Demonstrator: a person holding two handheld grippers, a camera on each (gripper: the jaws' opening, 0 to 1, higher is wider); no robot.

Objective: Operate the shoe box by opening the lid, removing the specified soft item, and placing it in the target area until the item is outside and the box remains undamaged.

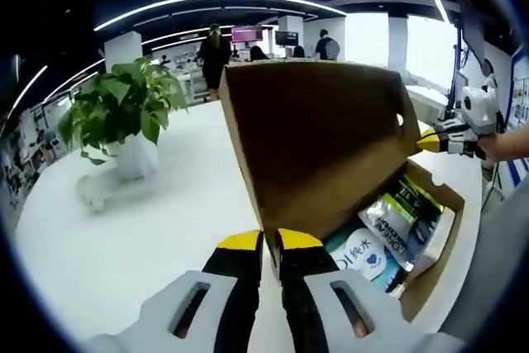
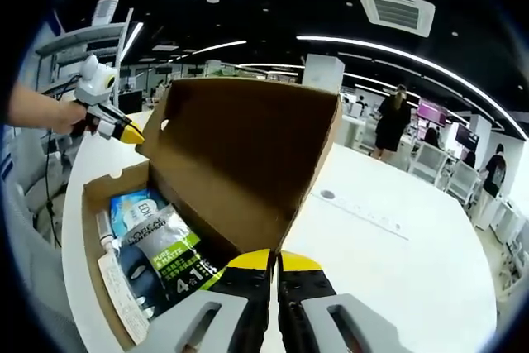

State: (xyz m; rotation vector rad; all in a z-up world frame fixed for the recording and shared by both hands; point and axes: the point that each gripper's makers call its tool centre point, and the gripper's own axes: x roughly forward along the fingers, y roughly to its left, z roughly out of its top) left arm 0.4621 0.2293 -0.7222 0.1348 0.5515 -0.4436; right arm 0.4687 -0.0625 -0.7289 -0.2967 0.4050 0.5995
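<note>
lid (image 1: 318,134) is up, so opening is done. left gripper (image 1: 270,245) and right gripper (image 2: 274,262) are each clenched on a lid corner. soft pouches (image 2: 169,258) lie inside the shoe box (image 1: 434,274) on the white table (image 1: 149,221); removal & placing are left.

The big brown lid (image 1: 318,142) stands up tall in the middle of the left gripper view, like a wall. Low right of it the shoe box (image 1: 434,274) is open, but soft packs (image 1: 397,233) fill it up. The white table (image 1: 157,221) at the left is bare and wide, with just a potted plant (image 1: 124,117) far back at the upper left. In the right gripper view the table (image 2: 397,262) spreads bare at the right. People stand far behind.
</note>
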